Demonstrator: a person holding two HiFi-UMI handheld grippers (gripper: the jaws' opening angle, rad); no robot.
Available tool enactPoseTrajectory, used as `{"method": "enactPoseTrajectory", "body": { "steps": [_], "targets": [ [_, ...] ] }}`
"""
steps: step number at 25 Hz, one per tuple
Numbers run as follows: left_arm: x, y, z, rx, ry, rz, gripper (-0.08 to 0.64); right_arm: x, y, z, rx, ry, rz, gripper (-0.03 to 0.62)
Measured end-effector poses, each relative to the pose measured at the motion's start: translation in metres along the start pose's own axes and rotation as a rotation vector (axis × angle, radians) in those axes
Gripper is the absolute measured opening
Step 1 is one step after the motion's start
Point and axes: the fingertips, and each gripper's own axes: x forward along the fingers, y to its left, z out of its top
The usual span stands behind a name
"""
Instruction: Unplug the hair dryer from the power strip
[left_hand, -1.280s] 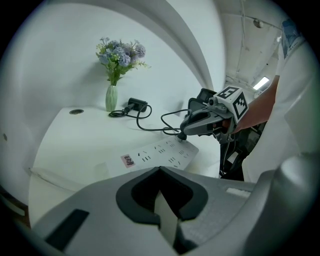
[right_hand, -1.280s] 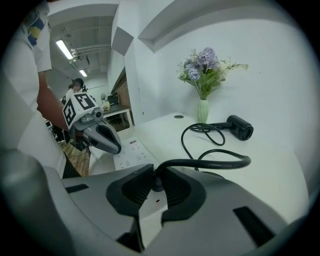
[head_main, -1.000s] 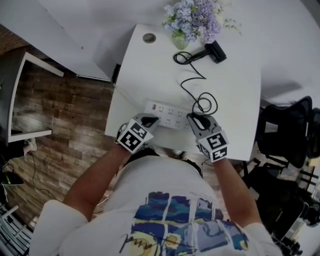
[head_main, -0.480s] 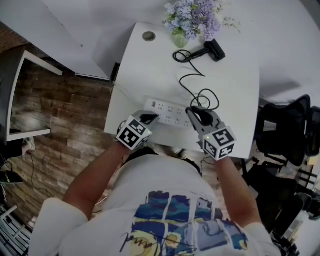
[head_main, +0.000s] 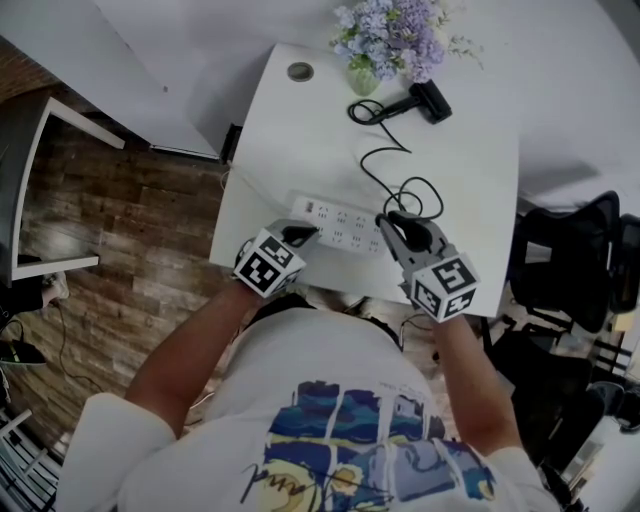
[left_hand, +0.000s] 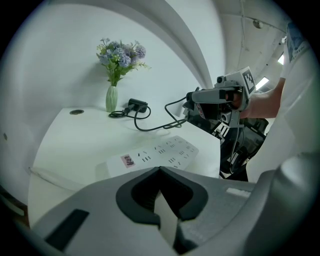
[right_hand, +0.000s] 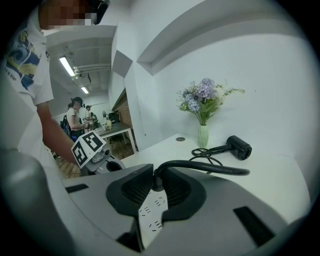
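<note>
Right tool (right_hand: 153, 185) grips the dryer plug (right_hand: 156, 178) above the power strip (head_main: 340, 226); left tool (left_hand: 160, 171) sits closed, empty.

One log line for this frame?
left gripper: shut, empty, at power strip | right gripper: shut on plug | plug: out of power strip | hair dryer: on desk

The right hand-held gripper (head_main: 394, 224) has lifted the plug (right_hand: 156, 179) off the power strip (head_main: 335, 226)

Looped cord (head_main: 385, 157) across seemingly bare desk (head_main: 290, 140)
</note>
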Motion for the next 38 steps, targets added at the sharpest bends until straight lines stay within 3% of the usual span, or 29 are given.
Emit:
{"method": "enactPoseTrajectory", "body": {
  "steps": [38],
  "targets": [
    [0.0017,0.0001,0.0003,0.01,0.003,-0.013,0.002,-0.0064,0.0003,0.0005,0.015,-0.002,-0.011,0.058]
  ]
}}
